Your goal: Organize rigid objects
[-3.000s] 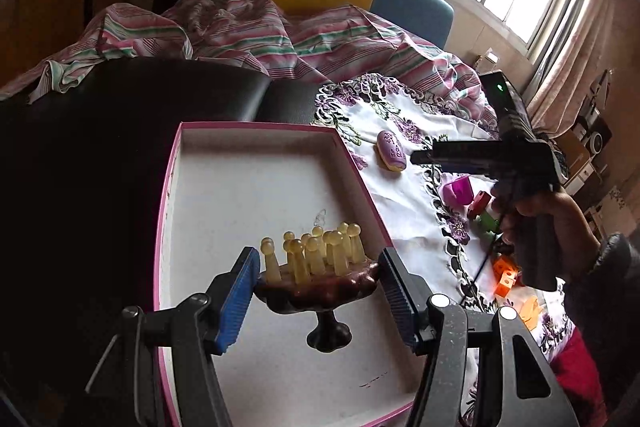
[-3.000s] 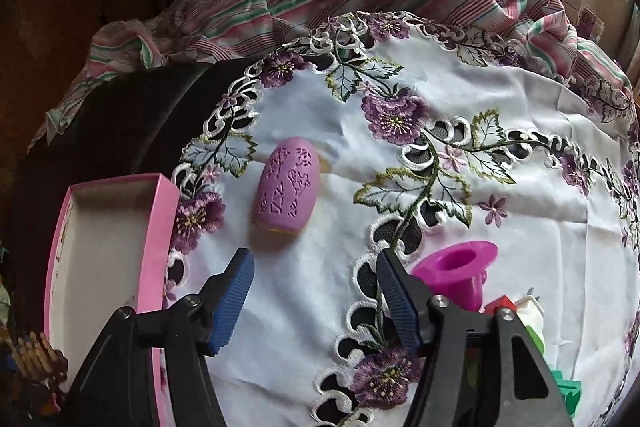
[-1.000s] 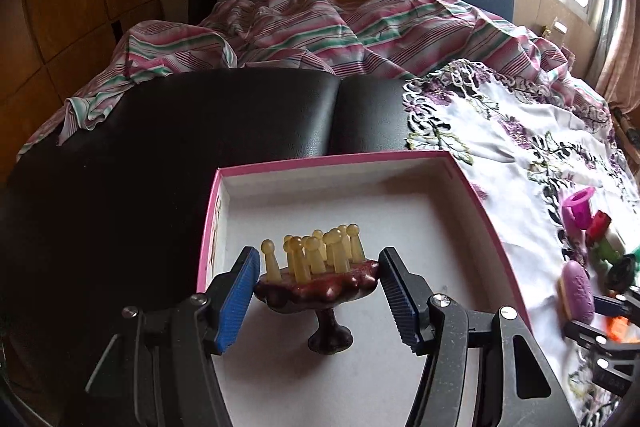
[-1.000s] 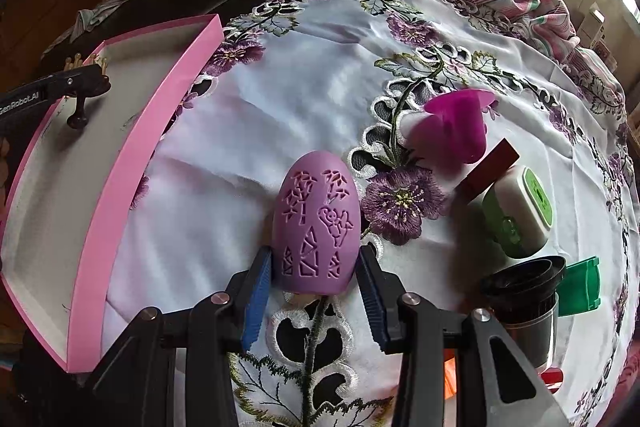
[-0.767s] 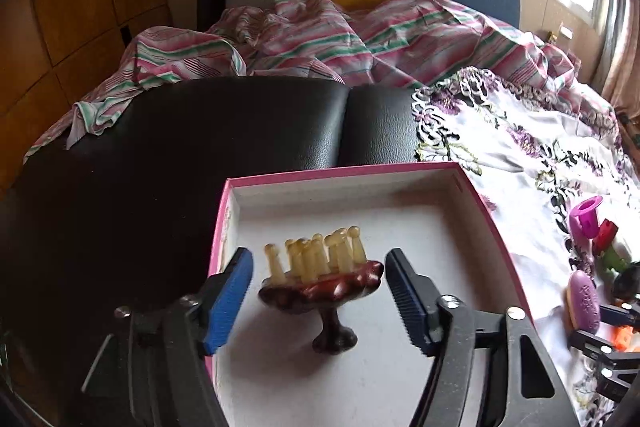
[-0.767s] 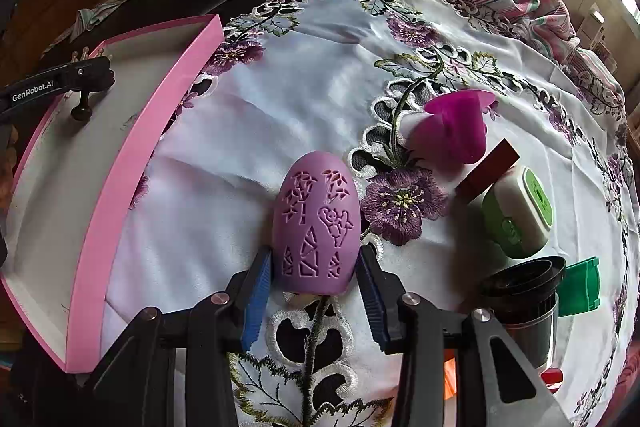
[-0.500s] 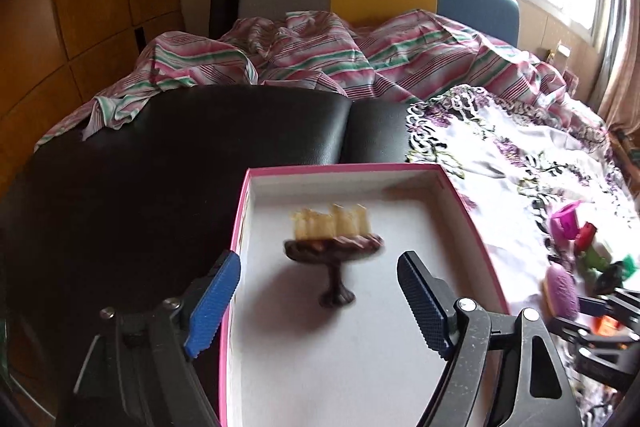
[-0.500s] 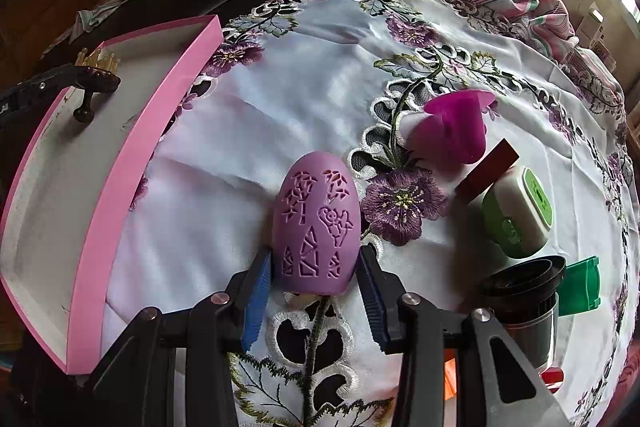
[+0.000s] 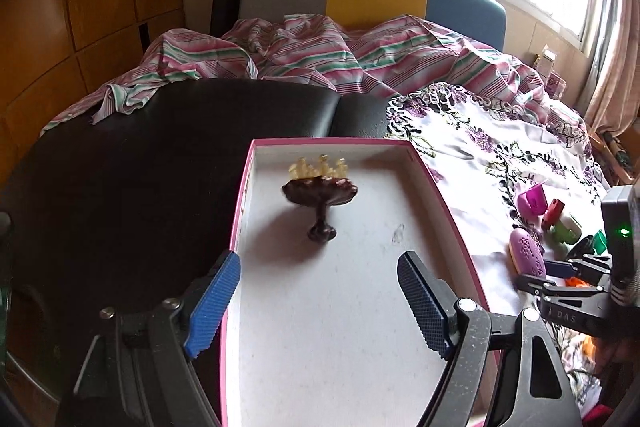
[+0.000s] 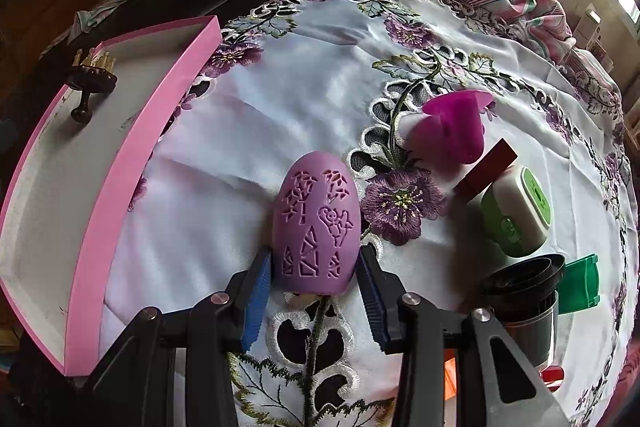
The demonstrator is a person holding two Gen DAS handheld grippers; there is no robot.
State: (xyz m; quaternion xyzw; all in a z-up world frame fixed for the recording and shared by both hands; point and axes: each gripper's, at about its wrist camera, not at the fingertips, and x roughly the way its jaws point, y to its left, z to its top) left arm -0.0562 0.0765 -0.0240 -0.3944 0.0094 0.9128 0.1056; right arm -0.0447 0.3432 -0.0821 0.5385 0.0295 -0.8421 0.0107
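Note:
A dark brown head massager [image 9: 320, 193] with yellow prongs lies inside the pink-rimmed white box [image 9: 444, 203], toward its far end. My left gripper [image 9: 320, 301] hangs open over the near part of the box, well back from the massager, with nothing between its blue pads. On the embroidered cloth, my right gripper [image 10: 316, 277] is shut on a purple egg-shaped case [image 10: 316, 227] with cut-out patterns, its pads pressing both sides. In the right wrist view the massager [image 10: 91, 79] and box [image 10: 116, 179] show at the left. From the left wrist, the purple case [image 9: 527, 255] is seen in the right gripper [image 9: 540, 277].
Beside the case lie a magenta funnel-shaped piece [image 10: 452, 127], a dark red block [image 10: 486, 169], a green-and-white box [image 10: 516, 211], a black cup [image 10: 524, 291] and a green piece [image 10: 580, 283]. A black leather surface [image 9: 140, 163] lies left of the box; a striped sheet [image 9: 320, 51] lies behind.
My left gripper opened, let go of the massager in the box and drew back and up from it. The right gripper stayed shut on the purple case without moving.

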